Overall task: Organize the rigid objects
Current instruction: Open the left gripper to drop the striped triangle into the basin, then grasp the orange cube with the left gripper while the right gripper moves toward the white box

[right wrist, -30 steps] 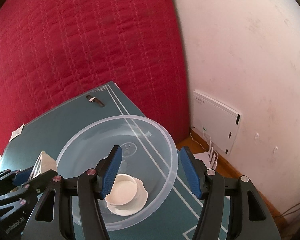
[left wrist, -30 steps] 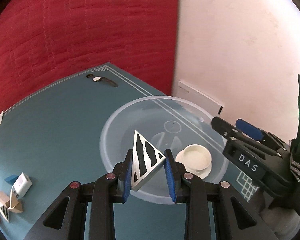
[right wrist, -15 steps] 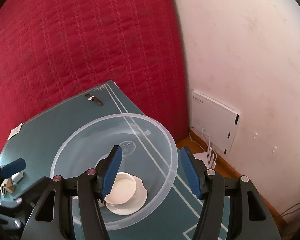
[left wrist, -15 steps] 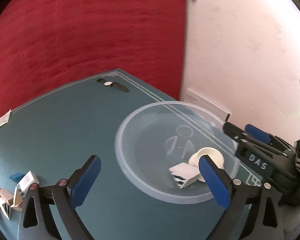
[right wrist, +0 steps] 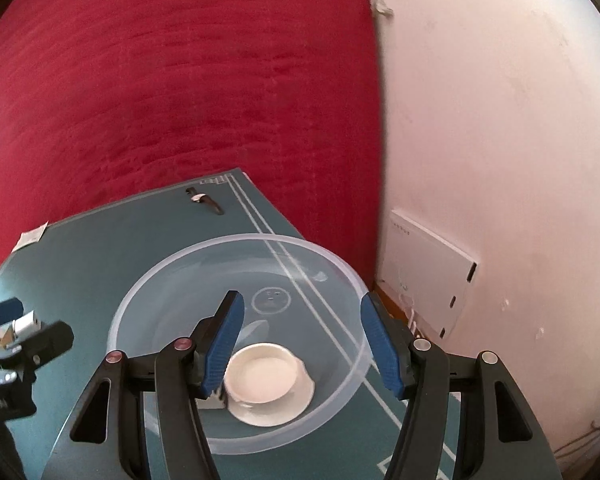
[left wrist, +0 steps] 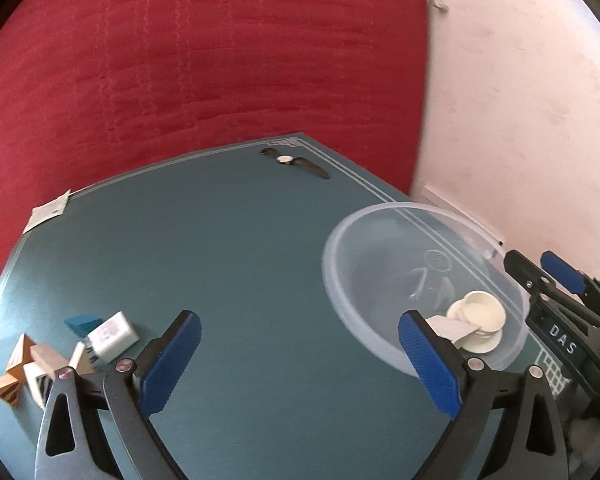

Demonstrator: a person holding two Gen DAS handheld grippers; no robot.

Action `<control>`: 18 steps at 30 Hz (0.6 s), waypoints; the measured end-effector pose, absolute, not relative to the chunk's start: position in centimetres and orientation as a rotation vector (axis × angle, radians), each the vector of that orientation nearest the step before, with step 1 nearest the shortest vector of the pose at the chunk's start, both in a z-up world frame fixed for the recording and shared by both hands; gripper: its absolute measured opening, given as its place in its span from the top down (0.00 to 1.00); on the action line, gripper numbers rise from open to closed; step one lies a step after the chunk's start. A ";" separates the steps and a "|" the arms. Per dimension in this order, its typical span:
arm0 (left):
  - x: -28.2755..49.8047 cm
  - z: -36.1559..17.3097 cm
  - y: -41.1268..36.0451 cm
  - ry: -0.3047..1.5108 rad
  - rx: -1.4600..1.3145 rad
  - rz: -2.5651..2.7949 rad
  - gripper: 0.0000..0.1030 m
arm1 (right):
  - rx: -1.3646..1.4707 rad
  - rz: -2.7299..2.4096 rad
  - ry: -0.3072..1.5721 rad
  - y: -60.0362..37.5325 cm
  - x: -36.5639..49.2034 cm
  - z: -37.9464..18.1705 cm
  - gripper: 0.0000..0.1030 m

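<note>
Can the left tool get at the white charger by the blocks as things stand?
Probably yes. The left tool is open and empty, and the white charger lies exposed on the mat, with blocks only on its far side.

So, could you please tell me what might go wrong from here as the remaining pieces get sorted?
1. The blocks lie tightly clustered against the white adapter, so the open left claw could nudge neighbours or pinch two at once.
2. The bowl sits near the mat's edge by the wall; the right claw hovering over it could knock it.
</note>
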State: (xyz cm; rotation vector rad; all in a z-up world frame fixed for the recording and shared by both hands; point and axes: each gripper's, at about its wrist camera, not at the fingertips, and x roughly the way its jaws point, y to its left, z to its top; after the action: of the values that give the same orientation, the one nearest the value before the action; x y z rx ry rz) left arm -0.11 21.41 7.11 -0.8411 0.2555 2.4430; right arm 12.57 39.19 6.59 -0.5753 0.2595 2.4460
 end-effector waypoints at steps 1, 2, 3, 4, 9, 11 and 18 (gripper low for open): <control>-0.2 7.1 21.2 0.254 -0.844 2.450 0.01 | -0.577 2.453 0.249 38.8 12.5 6.6 0.40; -0.3 7.1 20.9 0.252 -0.847 2.455 0.01 | -0.580 2.459 0.242 38.5 12.3 6.5 0.40; -0.3 7.1 20.6 0.248 -0.849 2.460 0.01 | -0.585 2.467 0.234 38.2 12.2 6.5 0.40; -0.4 7.1 20.2 0.245 -0.853 2.469 0.01 | -0.589 2.474 0.228 37.9 12.1 6.5 0.40; -0.9 7.1 18.3 0.220 -0.862 2.504 0.01 | -0.611 2.515 0.188 36.0 11.7 6.3 0.40; -0.9 7.2 17.2 0.208 -0.859 2.523 0.01 | -0.612 2.532 0.160 35.0 11.7 6.3 0.40; -2.1 6.9 13.3 0.188 -0.909 2.644 0.01 | -0.621 2.634 0.050 30.5 11.1 6.5 0.35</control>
State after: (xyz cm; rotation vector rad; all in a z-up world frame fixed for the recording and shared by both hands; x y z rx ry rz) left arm -2.11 13.28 6.85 -0.9088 0.1878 2.6444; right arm 11.14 30.53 6.47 -0.6209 0.0503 2.6336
